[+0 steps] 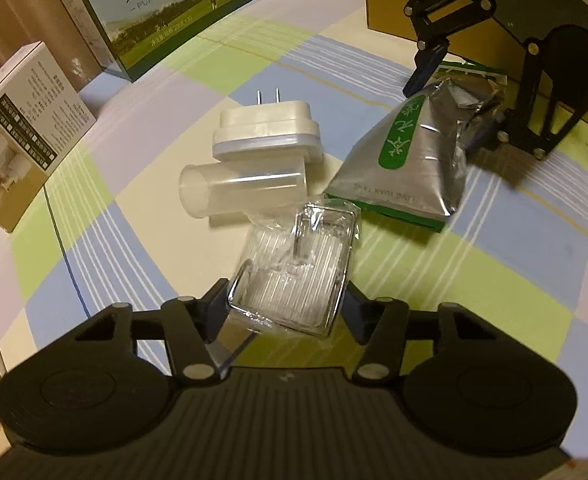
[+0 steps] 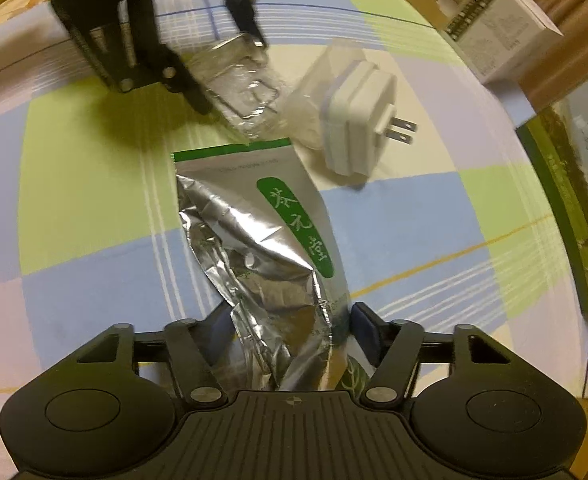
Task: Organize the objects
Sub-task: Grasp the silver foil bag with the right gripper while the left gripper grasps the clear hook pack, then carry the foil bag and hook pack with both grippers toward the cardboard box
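The left claw (image 1: pixel 288 306) is gripping the clear plastic case (image 1: pixel 294 272) just above the counter (image 1: pixel 134 240), while the right claw (image 2: pixel 290 328) is pinching the foil pouch (image 2: pixel 262 240) by its crumpled end. Both should be lifting slowly, keeping clear of the white plug (image 1: pixel 266 132).

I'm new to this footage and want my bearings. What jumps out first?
The right tongs pinch a crinkled silver foil pouch with a green label, lying mid-table. Opposite, the left tongs clamp a clear plastic box. Between them sits a white plug adapter beside a clear tube on the checked tablecloth.
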`<state>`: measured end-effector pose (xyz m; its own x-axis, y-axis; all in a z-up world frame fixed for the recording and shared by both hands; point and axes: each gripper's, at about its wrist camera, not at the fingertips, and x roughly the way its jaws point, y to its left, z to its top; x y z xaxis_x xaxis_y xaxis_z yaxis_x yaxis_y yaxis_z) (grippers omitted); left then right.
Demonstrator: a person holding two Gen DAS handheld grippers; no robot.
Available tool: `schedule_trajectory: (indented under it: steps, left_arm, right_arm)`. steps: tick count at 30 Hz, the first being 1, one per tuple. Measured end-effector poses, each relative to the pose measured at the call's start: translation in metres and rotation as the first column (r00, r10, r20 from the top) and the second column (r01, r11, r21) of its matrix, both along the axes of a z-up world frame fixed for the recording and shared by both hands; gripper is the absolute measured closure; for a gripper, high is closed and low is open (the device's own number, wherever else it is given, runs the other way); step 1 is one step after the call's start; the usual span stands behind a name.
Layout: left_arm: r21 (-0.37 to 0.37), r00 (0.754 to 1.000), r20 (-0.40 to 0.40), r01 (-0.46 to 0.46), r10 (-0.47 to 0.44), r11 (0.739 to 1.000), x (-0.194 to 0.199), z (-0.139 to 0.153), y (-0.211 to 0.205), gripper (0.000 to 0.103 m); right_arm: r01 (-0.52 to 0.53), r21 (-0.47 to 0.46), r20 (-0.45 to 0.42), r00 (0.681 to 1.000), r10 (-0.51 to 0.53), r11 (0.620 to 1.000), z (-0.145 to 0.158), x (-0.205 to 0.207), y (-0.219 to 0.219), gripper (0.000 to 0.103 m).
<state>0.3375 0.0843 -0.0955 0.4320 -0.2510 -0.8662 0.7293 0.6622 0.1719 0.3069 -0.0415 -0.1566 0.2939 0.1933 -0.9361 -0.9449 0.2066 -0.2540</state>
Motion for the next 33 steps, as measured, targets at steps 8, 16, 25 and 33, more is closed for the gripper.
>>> schedule_trajectory:
  steps: [8,16,25,33]
  left_arm:
    - [-0.006,0.994,-0.048,-0.103,0.102,0.995,-0.018,0.003,-0.006,0.051]
    - [-0.008,0.967,-0.112,-0.23,0.228,0.973,-0.052,0.007,-0.022,0.051]
    - [-0.034,0.919,-0.17,-0.366,0.356,0.93,-0.097,0.019,-0.041,0.052]
    - [-0.05,0.906,-0.173,-0.399,0.385,0.916,-0.139,0.018,-0.057,0.052]
  right_arm:
    - [0.183,0.055,-0.056,0.982,-0.18,0.982,0.01,-0.009,-0.008,0.061]
    - [0.367,0.089,-0.156,0.923,-0.351,0.926,0.023,-0.041,-0.03,0.064]
    - [0.567,0.109,-0.23,0.813,-0.534,0.816,0.029,-0.093,-0.065,0.065]
    - [0.556,0.161,-0.237,0.824,-0.515,0.815,0.025,-0.125,-0.078,0.048]
